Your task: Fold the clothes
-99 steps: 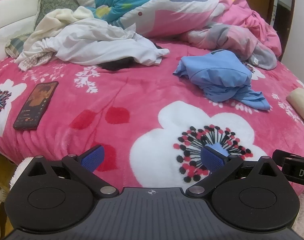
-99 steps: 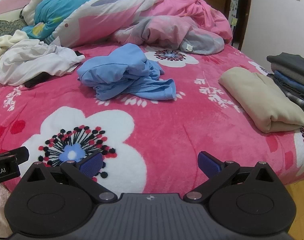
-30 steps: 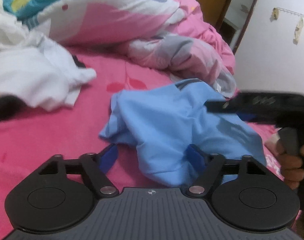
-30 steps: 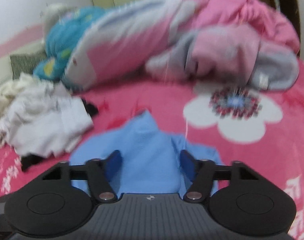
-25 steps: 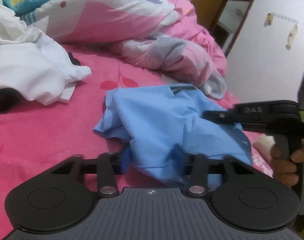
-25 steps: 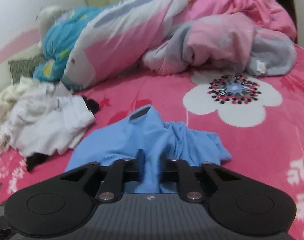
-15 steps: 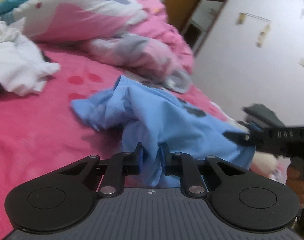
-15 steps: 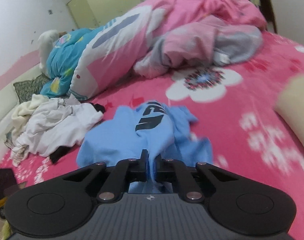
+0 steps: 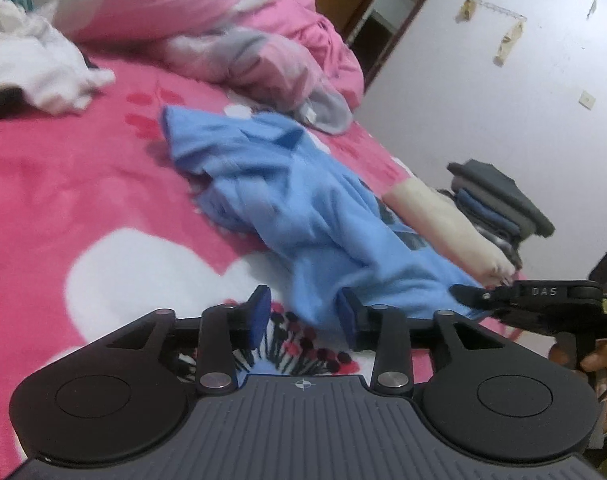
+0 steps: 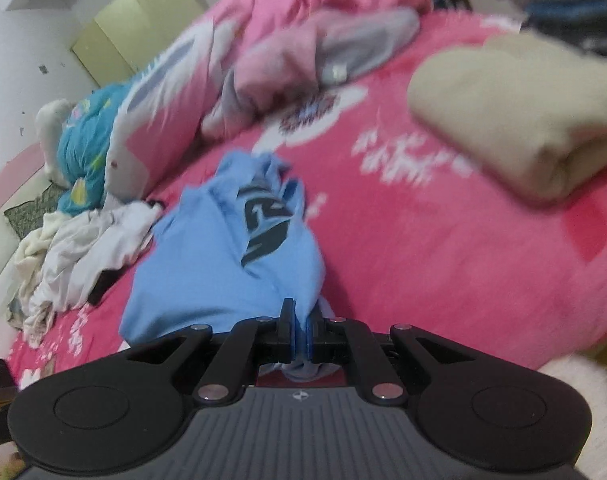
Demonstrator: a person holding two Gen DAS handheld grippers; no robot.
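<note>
A pink flowered blanket (image 9: 63, 184) covers the bed and fills most of both views. At its far side lies a rumpled heap of pink, white and grey bedding (image 10: 231, 56), with a teal patterned piece (image 10: 87, 136) beside it. A loose pile of white clothes (image 10: 83, 248) sits on the blanket next to the bedding, a dark item partly under it.

The blue shirt (image 9: 303, 208) — the piece being worked — lies stretched across the blanket in a long crumpled band, running from near the white pile toward the bed's near edge. A dark printed logo shows on it in the right wrist view. Beside it rests a folded beige garment (image 9: 443, 220), and just beyond that a stack of folded dark clothes (image 9: 499, 196) at the bed's edge.

The right gripper (image 10: 300, 334) is clenched on a bunched edge of the blue shirt: its blue pads pinch the cloth, and a wad of fabric hangs behind them. In the left wrist view the same tool appears side-on at the shirt's near end, with part of a hand (image 9: 599, 356) on its handle.

The left gripper (image 9: 303, 316) stands released — its jaws have just been opening. The shirt's near edge lies against the right-hand pad (image 9: 345, 312), while the other pad sits apart over a black-and-red flower print, so nothing is gripped.
</note>
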